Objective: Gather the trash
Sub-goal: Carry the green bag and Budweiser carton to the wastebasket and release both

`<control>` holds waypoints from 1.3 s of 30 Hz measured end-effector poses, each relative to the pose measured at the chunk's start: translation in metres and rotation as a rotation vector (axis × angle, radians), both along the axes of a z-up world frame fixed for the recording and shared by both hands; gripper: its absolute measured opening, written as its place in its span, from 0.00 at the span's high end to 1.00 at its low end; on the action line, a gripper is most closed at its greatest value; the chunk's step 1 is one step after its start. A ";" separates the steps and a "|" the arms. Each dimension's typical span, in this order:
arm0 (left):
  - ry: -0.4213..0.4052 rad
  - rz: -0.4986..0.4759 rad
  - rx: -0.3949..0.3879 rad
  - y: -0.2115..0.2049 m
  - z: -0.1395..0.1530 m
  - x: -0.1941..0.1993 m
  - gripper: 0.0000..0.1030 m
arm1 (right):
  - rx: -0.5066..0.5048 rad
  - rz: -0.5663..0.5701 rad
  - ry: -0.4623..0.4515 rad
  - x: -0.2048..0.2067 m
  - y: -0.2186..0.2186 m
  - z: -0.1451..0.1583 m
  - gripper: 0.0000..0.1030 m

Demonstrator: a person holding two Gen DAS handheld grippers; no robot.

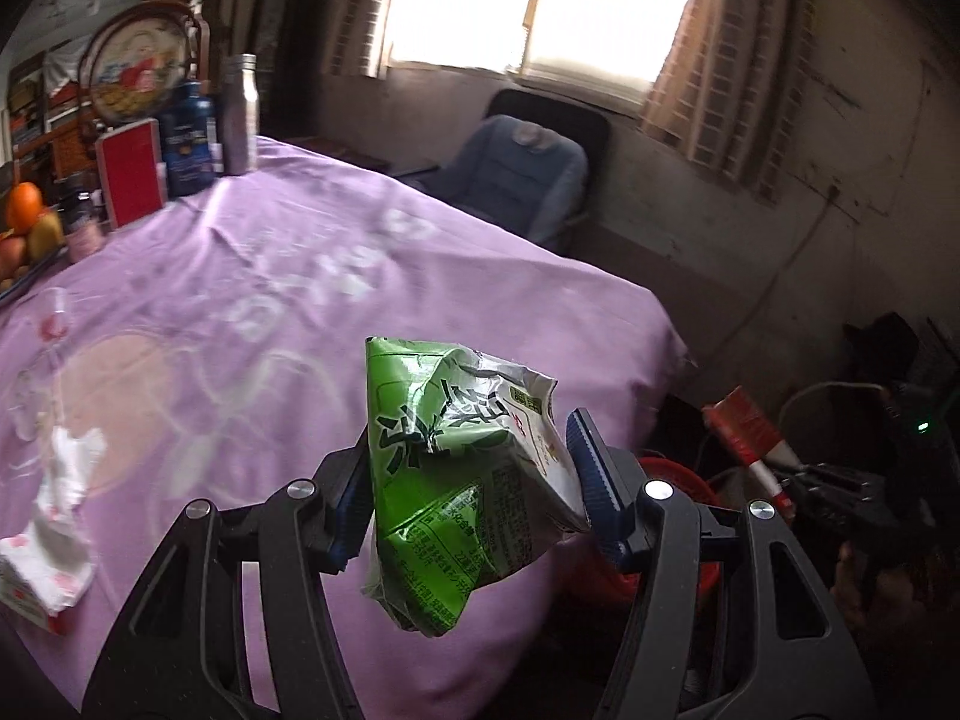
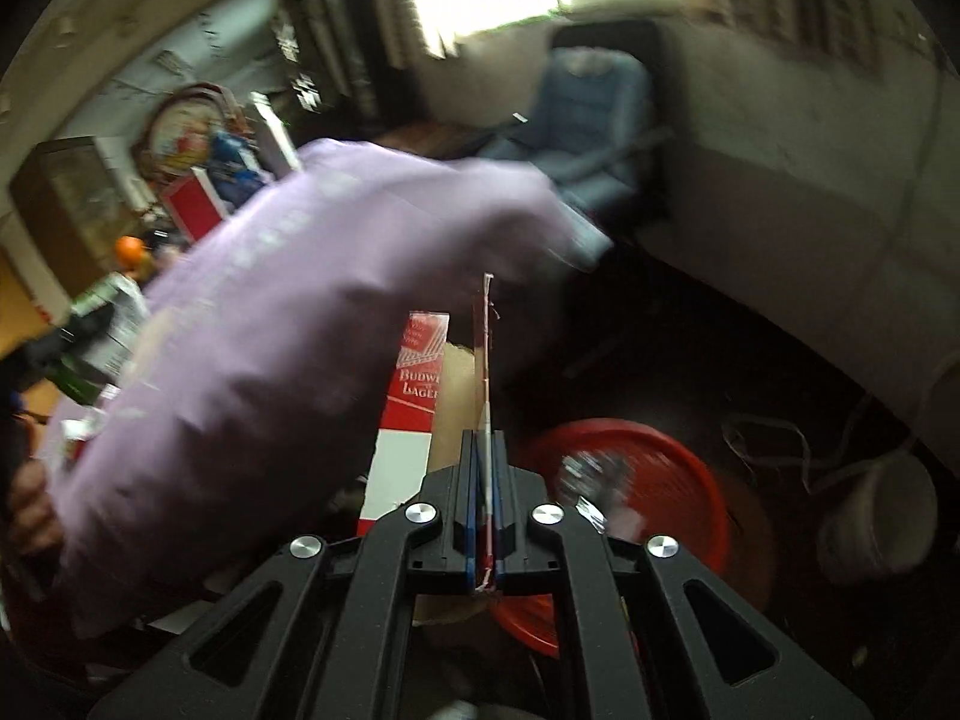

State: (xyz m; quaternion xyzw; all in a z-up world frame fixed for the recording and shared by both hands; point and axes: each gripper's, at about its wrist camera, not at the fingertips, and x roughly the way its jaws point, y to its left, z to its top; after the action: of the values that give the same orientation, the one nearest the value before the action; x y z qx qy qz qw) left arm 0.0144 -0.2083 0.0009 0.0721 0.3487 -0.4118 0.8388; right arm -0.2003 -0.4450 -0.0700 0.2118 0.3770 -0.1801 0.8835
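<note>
In the left wrist view, the left gripper (image 1: 471, 483) pinched a crumpled green drink carton (image 1: 462, 474) between its blue-padded jaws at the lower centre of the frame, held above the edge of the worktop draped in a lilac printed cloth (image 1: 288, 312). A crumpled white tissue and small white-and-red box (image 1: 51, 546) lay on the cloth at the lower left. At the upper left stood a red box (image 1: 132, 180), a dark blue bottle (image 1: 187, 141) and a silver metal bottle (image 1: 240, 114), with an orange (image 1: 24, 207) at the left edge. A blue padded chair (image 1: 510, 174) sat under the bright window.

In the right wrist view, the right gripper (image 2: 485, 516) had its jaws pressed together on a flattened red-and-white cardboard beer carton (image 2: 414, 396), seen edge-on, at the lower centre. A round red plastic basket (image 2: 648, 480) lay just right of the jaws, blurred.
</note>
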 end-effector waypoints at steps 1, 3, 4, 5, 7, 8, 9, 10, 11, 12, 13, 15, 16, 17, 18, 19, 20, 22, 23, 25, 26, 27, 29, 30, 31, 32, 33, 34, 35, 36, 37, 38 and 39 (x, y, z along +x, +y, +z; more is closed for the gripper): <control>0.009 -0.019 0.003 -0.010 -0.003 -0.005 0.43 | 0.010 -0.017 0.025 -0.004 -0.008 -0.012 0.94; 0.026 -0.053 0.010 -0.028 -0.008 -0.012 0.43 | 0.025 -0.037 0.072 -0.007 -0.019 -0.034 0.91; 0.037 -0.074 0.018 -0.039 -0.013 -0.017 0.43 | 0.029 -0.054 0.120 -0.006 -0.027 -0.048 0.82; 0.042 -0.088 0.026 -0.046 -0.016 -0.022 0.43 | 0.024 -0.082 0.149 -0.008 -0.030 -0.058 0.69; 0.048 -0.118 0.054 -0.063 -0.023 -0.030 0.43 | 0.027 -0.125 0.169 -0.013 -0.040 -0.073 0.64; 0.049 -0.133 0.069 -0.071 -0.027 -0.034 0.43 | 0.039 -0.129 0.163 -0.014 -0.042 -0.076 0.64; 0.050 -0.144 0.079 -0.076 -0.030 -0.037 0.43 | 0.053 -0.133 0.148 -0.017 -0.044 -0.076 0.64; 0.053 -0.160 0.092 -0.085 -0.034 -0.041 0.42 | 0.057 -0.133 0.131 -0.019 -0.046 -0.075 0.62; 0.043 -0.166 0.100 -0.090 -0.036 -0.045 0.42 | 0.051 -0.134 0.121 -0.020 -0.047 -0.073 0.60; 0.025 -0.171 0.110 -0.096 -0.038 -0.050 0.42 | 0.037 -0.139 0.107 -0.022 -0.047 -0.069 0.58; 0.028 -0.197 0.119 -0.105 -0.041 -0.055 0.42 | 0.026 -0.144 0.098 -0.024 -0.047 -0.066 0.52; 0.041 -0.226 0.126 -0.118 -0.045 -0.063 0.42 | 0.011 -0.164 0.063 -0.029 -0.052 -0.059 0.43; 0.039 -0.238 0.132 -0.124 -0.046 -0.066 0.42 | 0.011 -0.178 0.044 -0.033 -0.057 -0.056 0.41; 0.035 -0.250 0.138 -0.130 -0.048 -0.070 0.42 | 0.015 -0.188 0.031 -0.040 -0.063 -0.056 0.41; 0.033 -0.262 0.144 -0.136 -0.050 -0.074 0.42 | 0.023 -0.199 0.019 -0.044 -0.067 -0.055 0.41; 0.036 -0.282 0.151 -0.144 -0.052 -0.078 0.43 | 0.030 -0.206 0.011 -0.047 -0.071 -0.055 0.41; 0.041 -0.299 0.155 -0.151 -0.054 -0.082 0.43 | 0.040 -0.217 0.000 -0.052 -0.077 -0.055 0.41; 0.052 -0.336 0.166 -0.167 -0.060 -0.090 0.43 | 0.044 -0.232 -0.008 -0.059 -0.082 -0.056 0.41; 0.057 -0.350 0.170 -0.174 -0.062 -0.094 0.43 | 0.047 -0.243 -0.012 -0.066 -0.086 -0.055 0.41; 0.072 -0.387 0.183 -0.190 -0.071 -0.102 0.43 | 0.057 -0.252 -0.015 -0.070 -0.090 -0.057 0.41; 0.075 -0.401 0.191 -0.198 -0.076 -0.106 0.43 | 0.065 -0.256 -0.016 -0.072 -0.092 -0.060 0.41; 0.080 -0.410 0.200 -0.203 -0.081 -0.108 0.43 | 0.069 -0.259 -0.015 -0.072 -0.093 -0.061 0.41; 0.114 -0.441 0.220 -0.215 -0.094 -0.111 0.42 | 0.084 -0.266 -0.012 -0.075 -0.098 -0.066 0.41; 0.133 -0.448 0.229 -0.218 -0.099 -0.112 0.41 | 0.089 -0.269 -0.011 -0.076 -0.099 -0.067 0.41; 0.149 -0.454 0.243 -0.221 -0.105 -0.113 0.32 | 0.098 -0.272 -0.011 -0.077 -0.102 -0.070 0.41; 0.151 -0.453 0.254 -0.223 -0.108 -0.114 0.28 | 0.104 -0.275 -0.012 -0.077 -0.103 -0.071 0.41; 0.145 -0.447 0.258 -0.223 -0.109 -0.114 0.21 | 0.112 -0.276 -0.015 -0.078 -0.104 -0.073 0.41; 0.134 -0.437 0.263 -0.223 -0.109 -0.114 0.18 | 0.117 -0.277 -0.016 -0.078 -0.104 -0.073 0.41; 0.129 -0.434 0.264 -0.222 -0.109 -0.114 0.17 | 0.123 -0.276 -0.018 -0.077 -0.104 -0.074 0.41; 0.129 -0.433 0.264 -0.222 -0.109 -0.113 0.17 | 0.127 -0.275 -0.019 -0.076 -0.103 -0.075 0.41; 0.133 -0.428 0.262 -0.220 -0.108 -0.111 0.16 | 0.129 -0.273 -0.019 -0.075 -0.103 -0.075 0.41; 0.135 -0.421 0.261 -0.219 -0.108 -0.110 0.16 | 0.130 -0.270 -0.018 -0.074 -0.102 -0.075 0.41; 0.135 -0.416 0.260 -0.216 -0.107 -0.108 0.14 | 0.131 -0.267 -0.018 -0.073 -0.101 -0.074 0.41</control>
State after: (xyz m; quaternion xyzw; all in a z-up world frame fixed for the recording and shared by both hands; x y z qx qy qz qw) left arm -0.0940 -0.4241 -0.1064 0.2219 0.4316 -0.5311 0.6945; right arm -0.2734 -0.5462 -0.1439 0.3187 0.3483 -0.2691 0.8395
